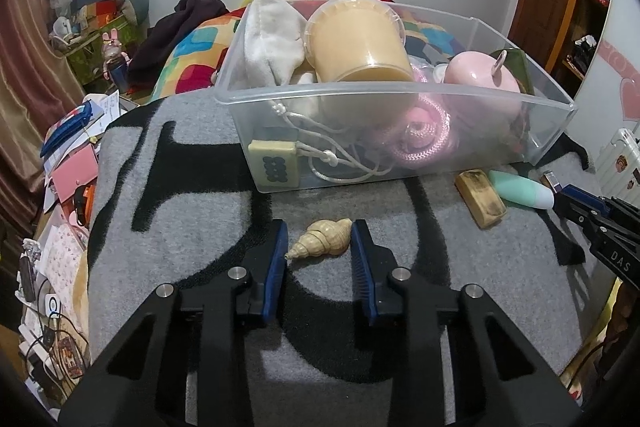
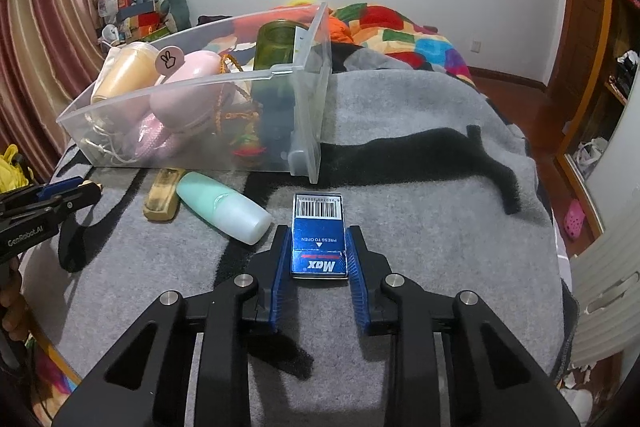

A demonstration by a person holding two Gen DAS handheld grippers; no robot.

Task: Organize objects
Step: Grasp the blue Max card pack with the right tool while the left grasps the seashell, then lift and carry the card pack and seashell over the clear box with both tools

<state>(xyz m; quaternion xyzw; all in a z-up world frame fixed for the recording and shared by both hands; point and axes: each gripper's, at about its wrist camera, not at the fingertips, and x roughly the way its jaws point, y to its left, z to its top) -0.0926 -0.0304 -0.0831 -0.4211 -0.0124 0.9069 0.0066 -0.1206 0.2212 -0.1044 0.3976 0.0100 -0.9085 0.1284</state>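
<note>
A beige spiral seashell (image 1: 322,239) lies on the grey and black blanket (image 1: 192,187), and my left gripper (image 1: 319,229) is shut on it, a blue pad touching each end. My right gripper (image 2: 318,233) is shut on a blue box (image 2: 319,227) with a barcode that reads "Max", also resting on the blanket (image 2: 420,227). A clear plastic bin (image 1: 400,93) stands just beyond, holding a tan cup, a white pouch, pink rope and a pink round item. In the right wrist view the bin (image 2: 180,89) sits at the left.
Between the grippers, close to the bin, lie a mint-green bottle (image 2: 224,207) and a worn golden block (image 2: 162,199). Cluttered papers and boxes (image 1: 68,163) crowd the blanket's left edge. A colourful quilt (image 2: 400,31) lies behind the bin, and a white suitcase (image 1: 620,155) stands at the right.
</note>
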